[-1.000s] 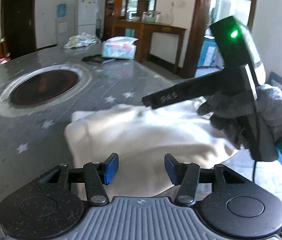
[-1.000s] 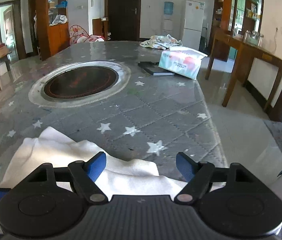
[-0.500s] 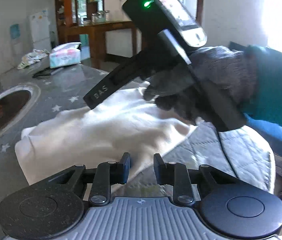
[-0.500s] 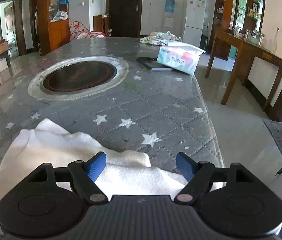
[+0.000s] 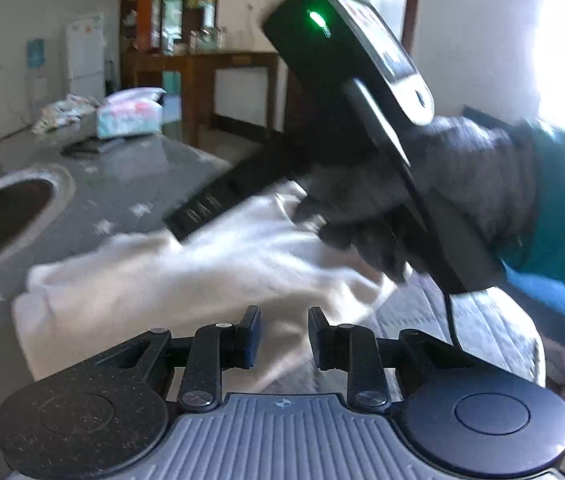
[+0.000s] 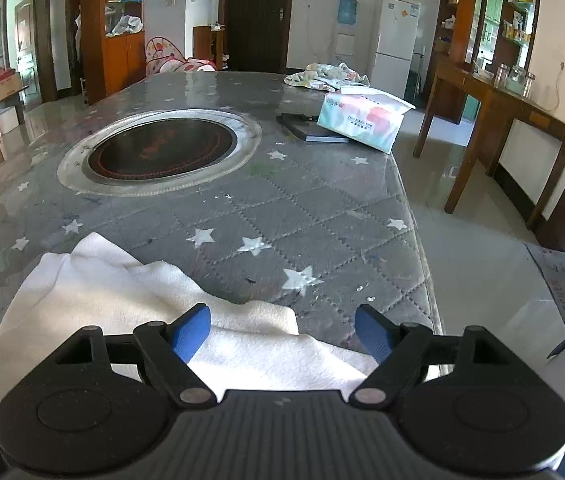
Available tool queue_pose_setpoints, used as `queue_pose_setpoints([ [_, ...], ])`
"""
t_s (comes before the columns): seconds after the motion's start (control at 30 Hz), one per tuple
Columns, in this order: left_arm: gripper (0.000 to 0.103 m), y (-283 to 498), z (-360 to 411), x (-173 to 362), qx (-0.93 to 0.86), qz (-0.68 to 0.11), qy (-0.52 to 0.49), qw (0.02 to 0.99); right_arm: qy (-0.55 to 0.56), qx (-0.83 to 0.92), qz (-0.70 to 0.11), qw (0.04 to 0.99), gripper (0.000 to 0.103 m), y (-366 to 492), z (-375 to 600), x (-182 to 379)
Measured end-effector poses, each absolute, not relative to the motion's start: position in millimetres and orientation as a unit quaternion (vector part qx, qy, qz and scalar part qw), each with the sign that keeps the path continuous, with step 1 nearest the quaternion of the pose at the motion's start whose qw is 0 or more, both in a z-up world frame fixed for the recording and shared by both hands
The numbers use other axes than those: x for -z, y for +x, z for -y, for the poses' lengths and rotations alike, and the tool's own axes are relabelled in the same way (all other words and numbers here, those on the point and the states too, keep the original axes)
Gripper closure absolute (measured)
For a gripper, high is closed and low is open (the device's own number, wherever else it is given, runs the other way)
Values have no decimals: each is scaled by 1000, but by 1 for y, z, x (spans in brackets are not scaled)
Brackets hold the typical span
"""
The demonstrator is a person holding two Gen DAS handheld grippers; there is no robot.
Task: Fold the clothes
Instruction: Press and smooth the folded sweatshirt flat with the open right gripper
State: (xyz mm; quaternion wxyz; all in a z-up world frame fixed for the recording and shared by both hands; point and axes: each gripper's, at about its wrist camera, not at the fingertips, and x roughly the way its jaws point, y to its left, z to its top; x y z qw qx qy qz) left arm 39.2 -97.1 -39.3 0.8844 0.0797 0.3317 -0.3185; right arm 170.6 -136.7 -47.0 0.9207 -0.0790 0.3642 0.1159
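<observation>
The white garment [image 5: 186,280] lies bunched at the lower centre, on the starred table's [image 6: 282,208] near edge. The left gripper [image 5: 280,338], jaws narrow and opening, straddles its hem without pinching; the right gripper [image 6: 282,332] hovers spread wide above it. The fold seems to be mid-way; next, a firm pinch on an edge.

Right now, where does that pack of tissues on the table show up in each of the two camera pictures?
Left wrist view: the tissue pack sits far back on the left, blurred, beyond the white garment.
Right wrist view: the tissue pack lies upper right of centre, at the table's far right edge.
Shared landmark: the round cooktop set into the table, left of the pack in both.
</observation>
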Motion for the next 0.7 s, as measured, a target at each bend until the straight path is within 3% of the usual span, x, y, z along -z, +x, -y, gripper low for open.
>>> queue_pose_setpoints([
  [0.33,71,16,80,39,340,-359,77,866,-70,-116,-365,921,21,166,137,55],
  [0.47,62,12,64,23,325,-337,70,881,-95,-129,-337,928,21,138,138,42],
  [0.7,59,32,36,10,261,-324,41,908,-173,-159,-301,924,18,76,127,46],
])
